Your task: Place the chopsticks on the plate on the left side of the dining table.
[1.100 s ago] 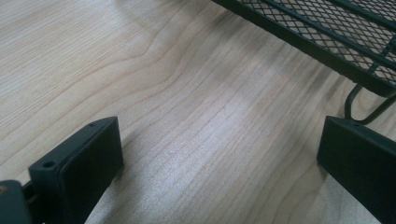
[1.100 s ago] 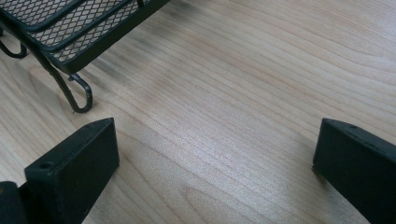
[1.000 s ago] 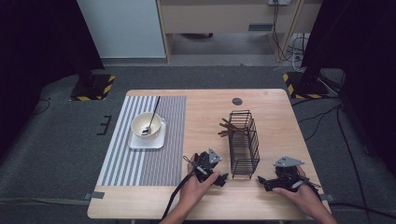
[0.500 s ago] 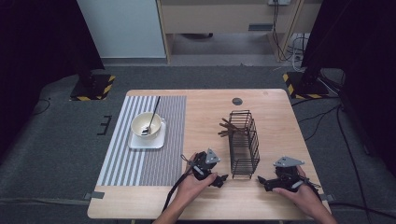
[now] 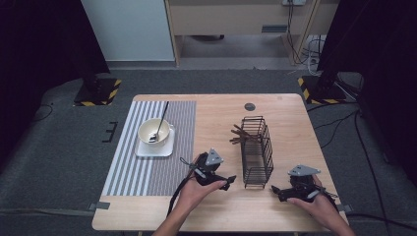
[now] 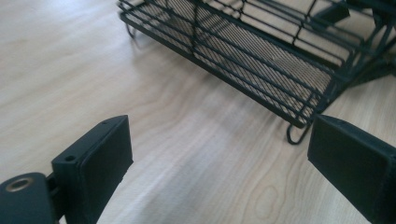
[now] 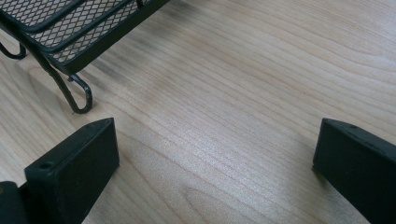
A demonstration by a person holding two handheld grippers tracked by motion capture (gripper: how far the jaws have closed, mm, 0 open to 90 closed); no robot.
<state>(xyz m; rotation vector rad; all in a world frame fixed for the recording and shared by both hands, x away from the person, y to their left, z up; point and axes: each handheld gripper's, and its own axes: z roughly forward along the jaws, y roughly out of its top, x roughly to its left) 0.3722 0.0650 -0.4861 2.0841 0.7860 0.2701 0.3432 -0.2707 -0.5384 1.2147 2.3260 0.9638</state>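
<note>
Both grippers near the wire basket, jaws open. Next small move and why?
Probably ease the left gripper forward to the wire basket: its jaws stand open with only bare table between them, and the basket's near corner lies just ahead. The right gripper, also open, sits at the opposite corner.

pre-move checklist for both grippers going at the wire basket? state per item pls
1. Left gripper open, nothing between its jaws: ok.
2. Right gripper open, nothing between its jaws: ok.
3. Wire basket standing on the table, between the two grippers: ok.
4. Either gripper touching the basket: not ok, both apart from it.
5. Wooden pieces secure at the basket's far end: cannot tell.
</note>
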